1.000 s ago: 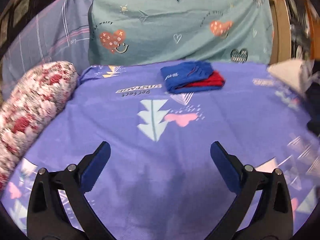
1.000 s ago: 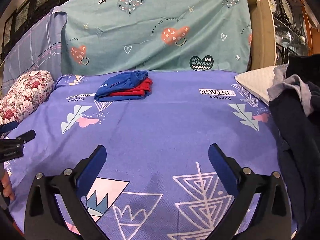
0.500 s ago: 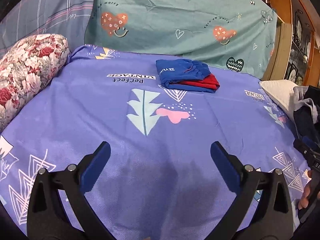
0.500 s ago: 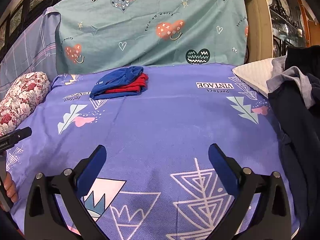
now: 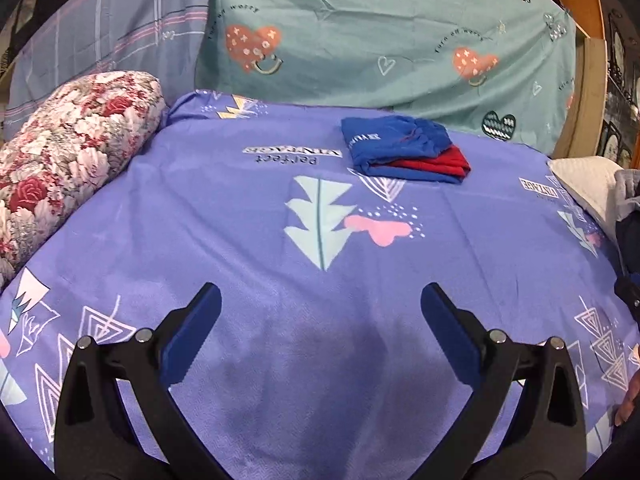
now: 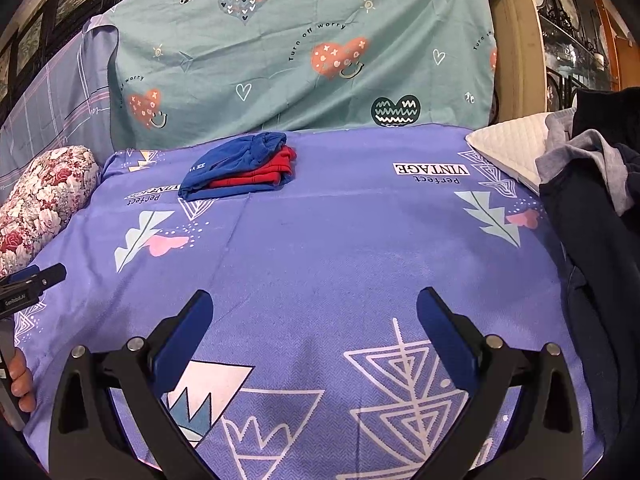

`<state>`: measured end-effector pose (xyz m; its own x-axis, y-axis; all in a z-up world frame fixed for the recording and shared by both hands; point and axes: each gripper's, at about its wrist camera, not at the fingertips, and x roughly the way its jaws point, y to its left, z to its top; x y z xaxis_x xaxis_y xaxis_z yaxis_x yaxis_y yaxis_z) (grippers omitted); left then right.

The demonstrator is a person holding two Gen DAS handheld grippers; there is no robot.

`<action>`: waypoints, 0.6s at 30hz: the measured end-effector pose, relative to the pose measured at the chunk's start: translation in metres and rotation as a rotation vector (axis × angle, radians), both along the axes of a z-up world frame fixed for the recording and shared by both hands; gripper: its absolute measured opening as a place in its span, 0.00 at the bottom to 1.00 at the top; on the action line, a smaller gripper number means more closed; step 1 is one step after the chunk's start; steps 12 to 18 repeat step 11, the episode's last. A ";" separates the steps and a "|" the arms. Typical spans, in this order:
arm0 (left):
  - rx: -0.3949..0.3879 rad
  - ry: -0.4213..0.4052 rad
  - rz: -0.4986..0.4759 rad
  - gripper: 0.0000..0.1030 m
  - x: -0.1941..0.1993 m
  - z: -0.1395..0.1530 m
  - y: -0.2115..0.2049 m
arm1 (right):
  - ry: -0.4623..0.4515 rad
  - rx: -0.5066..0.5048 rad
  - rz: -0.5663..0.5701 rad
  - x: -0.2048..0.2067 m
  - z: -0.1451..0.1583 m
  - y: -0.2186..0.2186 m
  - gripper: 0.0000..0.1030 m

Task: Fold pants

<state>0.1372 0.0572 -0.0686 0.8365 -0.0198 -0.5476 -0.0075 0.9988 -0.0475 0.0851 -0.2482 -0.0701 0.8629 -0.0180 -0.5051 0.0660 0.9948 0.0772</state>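
A bed (image 5: 248, 248) fills both views, covered with a purple sheet printed with trees, triangles and pink hearts. Behind it hangs a green cloth (image 6: 304, 48) with hearts and smiley faces. A flowery pillow (image 5: 60, 152) lies along the left edge of the bed. A white quilted pillow (image 6: 510, 148) sits at the far right corner.

The folded pants (image 6: 240, 166) rest near the back of the bed, close to the green cloth. It is a small stack, blue on the top and bottom with red in between.

On the right side of the bed lies a heap of dark clothes (image 6: 592, 240) with a grey piece (image 6: 588, 164) on top, touching the white pillow.

The left gripper (image 5: 320, 304) hangs over the bare sheet with its blue fingers (image 5: 196, 332) spread wide, holding nothing. The right gripper (image 6: 314, 312) is over the sheet too, its fingers (image 6: 444, 332) also wide apart and empty. Both are well apart from the folded stack. In the right view, a hand (image 6: 20, 384) holds the left gripper at the left edge.
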 end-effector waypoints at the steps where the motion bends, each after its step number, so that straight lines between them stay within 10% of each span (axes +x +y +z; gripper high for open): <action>1: -0.003 0.006 0.000 0.98 0.001 0.000 0.001 | 0.000 0.003 0.000 0.000 0.000 -0.001 0.99; 18: 0.041 0.013 0.045 0.98 -0.001 -0.002 -0.002 | 0.007 0.030 -0.006 0.002 -0.001 -0.006 0.99</action>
